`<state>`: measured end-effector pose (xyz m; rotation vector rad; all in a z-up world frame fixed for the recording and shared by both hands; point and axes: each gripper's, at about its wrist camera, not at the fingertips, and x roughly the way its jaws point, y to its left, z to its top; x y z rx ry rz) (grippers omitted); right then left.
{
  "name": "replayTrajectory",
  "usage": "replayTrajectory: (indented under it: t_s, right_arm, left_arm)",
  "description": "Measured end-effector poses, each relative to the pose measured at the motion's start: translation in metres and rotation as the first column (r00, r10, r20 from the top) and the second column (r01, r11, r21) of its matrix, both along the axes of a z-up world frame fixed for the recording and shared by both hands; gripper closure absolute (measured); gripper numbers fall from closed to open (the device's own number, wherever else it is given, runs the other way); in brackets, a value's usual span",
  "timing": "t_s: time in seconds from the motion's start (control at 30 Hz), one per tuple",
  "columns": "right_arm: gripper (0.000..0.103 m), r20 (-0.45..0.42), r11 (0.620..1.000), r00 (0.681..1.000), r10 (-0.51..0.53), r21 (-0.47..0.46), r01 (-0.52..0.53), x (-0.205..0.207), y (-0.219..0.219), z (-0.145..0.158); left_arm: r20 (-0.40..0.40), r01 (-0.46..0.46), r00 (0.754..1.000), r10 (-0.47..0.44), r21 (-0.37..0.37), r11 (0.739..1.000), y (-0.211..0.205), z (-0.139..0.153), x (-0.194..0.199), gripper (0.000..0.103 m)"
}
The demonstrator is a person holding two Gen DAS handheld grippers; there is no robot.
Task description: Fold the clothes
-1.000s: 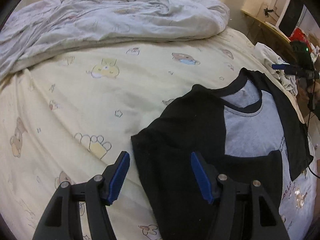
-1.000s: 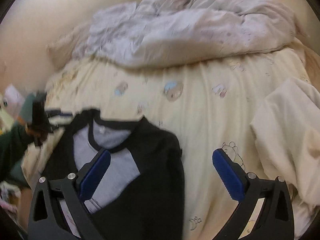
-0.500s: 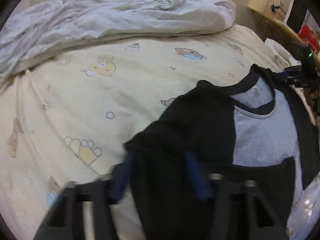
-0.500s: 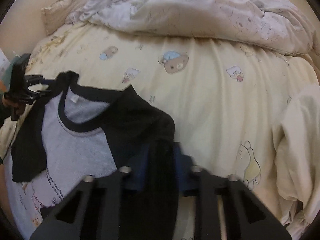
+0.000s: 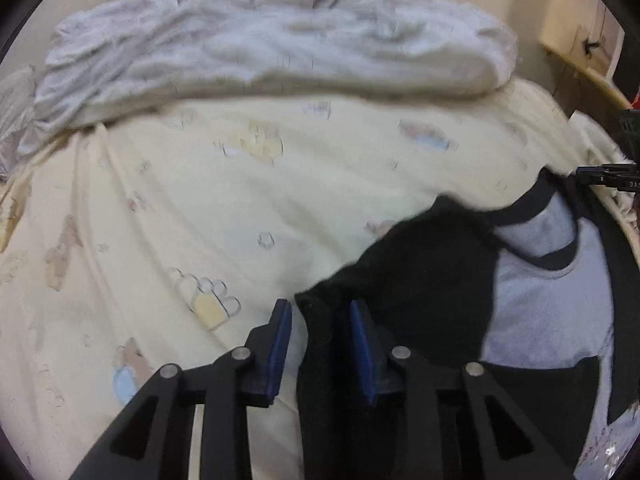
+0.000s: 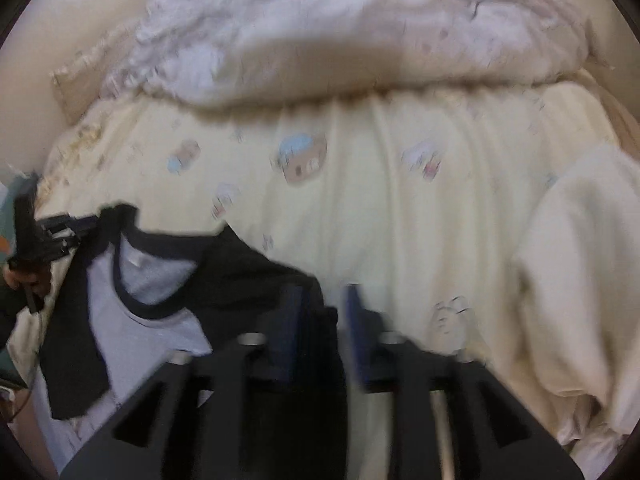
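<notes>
A grey T-shirt [image 5: 552,312] with black sleeves and a black collar lies face up on the bed. In the left wrist view my left gripper [image 5: 320,340] is shut on a bunched fold of the near black sleeve [image 5: 420,280], which rises between the blue pads [image 5: 280,340]. In the right wrist view the same shirt [image 6: 152,320] lies at lower left. My right gripper [image 6: 322,320] straddles the edge of the other black sleeve [image 6: 248,276]. Its jaws are opening, the fabric still between them, and the picture is blurred. The shirt's lower part is hidden behind both grippers.
The shirt lies on a cream sheet [image 5: 200,220] with cartoon prints. A rumpled pale quilt [image 6: 360,40] is heaped across the far end. A cream garment pile [image 6: 580,280] lies to the right. At the left edge a hand [image 6: 18,276] holds a black tool [image 6: 36,236].
Both grippers came down from wide open onto the black sleeves and narrowed around the fabric. The left sleeve has bunched up and shifted right. The right jaws stand slightly wider than half a second ago.
</notes>
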<state>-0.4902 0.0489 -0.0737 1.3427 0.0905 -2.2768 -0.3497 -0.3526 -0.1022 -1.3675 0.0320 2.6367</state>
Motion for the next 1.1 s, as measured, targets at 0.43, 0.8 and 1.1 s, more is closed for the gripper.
replayTrajectory:
  t_s: [0.43,0.8,1.1]
  right_arm:
    - [0.061,0.039,0.983,0.99,0.133,0.12,-0.137,0.069,-0.025,-0.039]
    - [0.05,0.014,0.991,1.0,0.014,-0.13,-0.012,0.233,0.029,0.087]
    - [0.014,0.015,0.992,0.999,-0.034,-0.12,0.035,0.416,0.085,0.09]
  left_arm:
    - [0.06,0.028,0.998,-0.032,0.069,0.997,0.011,-0.034,0.021,0.07]
    - [0.029,-0.104,0.995,0.1,0.26,0.96,0.027,0.066,0.174,0.043]
    - [0.124,-0.127,0.987,0.1,0.234,0.964,0.045,0.065,0.344,0.04]
